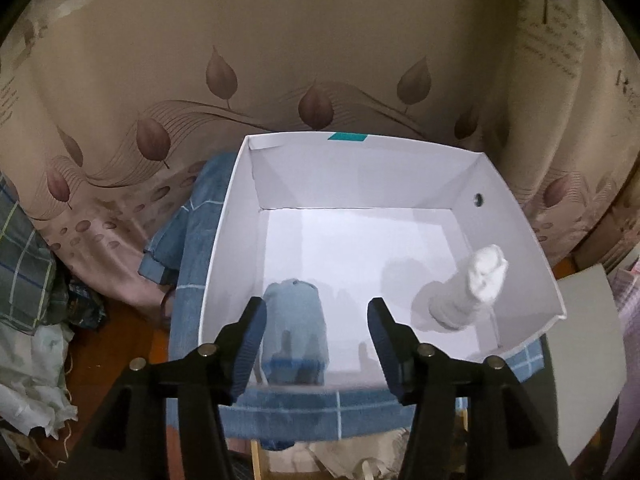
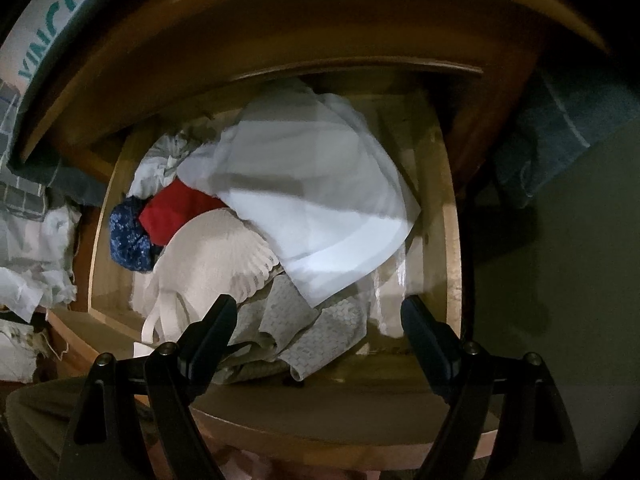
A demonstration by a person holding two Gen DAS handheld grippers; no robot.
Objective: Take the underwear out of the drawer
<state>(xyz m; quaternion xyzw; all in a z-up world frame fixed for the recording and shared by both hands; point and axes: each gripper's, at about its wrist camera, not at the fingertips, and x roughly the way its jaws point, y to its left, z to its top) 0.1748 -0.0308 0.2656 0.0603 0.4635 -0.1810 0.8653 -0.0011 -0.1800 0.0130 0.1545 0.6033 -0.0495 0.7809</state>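
Observation:
A white box fills the left wrist view. Inside it, a light blue piece of underwear lies near the front wall, slightly blurred, and a rolled white sock sits at the right. My left gripper hangs open above the blue piece, with nothing pressed between its pads. The right wrist view looks down into an open wooden drawer holding a white cloth, a red piece, a blue floral piece, a cream ribbed garment and a grey patterned garment. My right gripper stands open over the drawer's front.
The box rests on a blue checked cloth, with a beige leaf-print curtain behind. Crumpled fabrics lie at the left and a white sheet at the right. A curved wooden top overhangs the drawer's back.

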